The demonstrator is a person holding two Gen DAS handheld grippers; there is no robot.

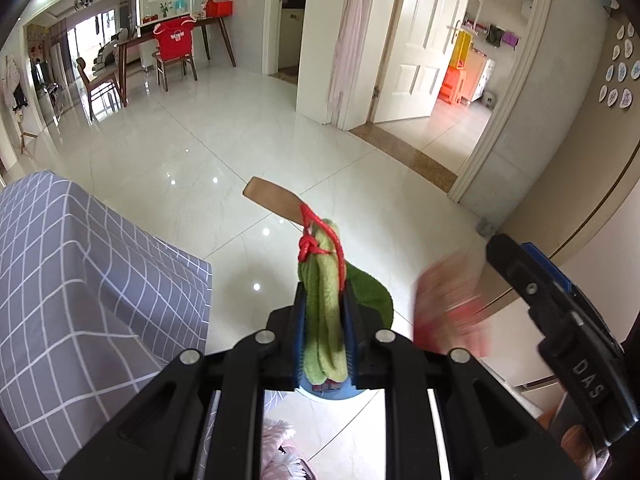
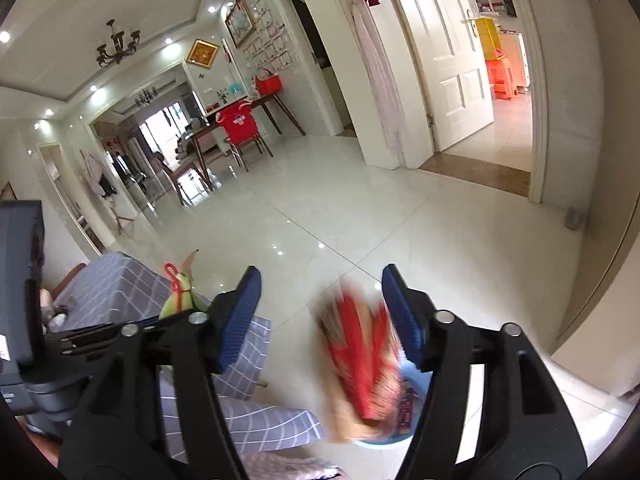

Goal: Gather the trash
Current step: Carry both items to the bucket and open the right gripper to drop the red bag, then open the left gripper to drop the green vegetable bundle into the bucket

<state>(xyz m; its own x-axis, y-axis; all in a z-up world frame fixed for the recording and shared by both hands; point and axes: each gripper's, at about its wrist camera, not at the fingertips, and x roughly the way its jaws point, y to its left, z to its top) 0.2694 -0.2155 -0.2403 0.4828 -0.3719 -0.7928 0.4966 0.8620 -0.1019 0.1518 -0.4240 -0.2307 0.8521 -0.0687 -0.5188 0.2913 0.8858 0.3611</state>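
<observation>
Green cloth bundle (image 1: pixel 324 312) tied with red string sat clamped in the left gripper (image 1: pixel 325 320) above the blue bin (image 2: pixel 416 380); the right gripper (image 2: pixel 320 316) stood wide, a blurred red wrapper (image 2: pixel 360 364) loose between its fingers.

Glossy white tiled floor (image 1: pixel 192 168) spread ahead of the tool. Left of the tool, grey checked cover (image 1: pixel 80 280) draped down to the tiles. Directly beneath the tool, light blue bin (image 2: pixel 380 440) standing on the floor.

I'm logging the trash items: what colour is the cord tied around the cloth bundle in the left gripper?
Red; the cord binds the green fuzzy cloth bundle, clearest in the left wrist view.
</observation>
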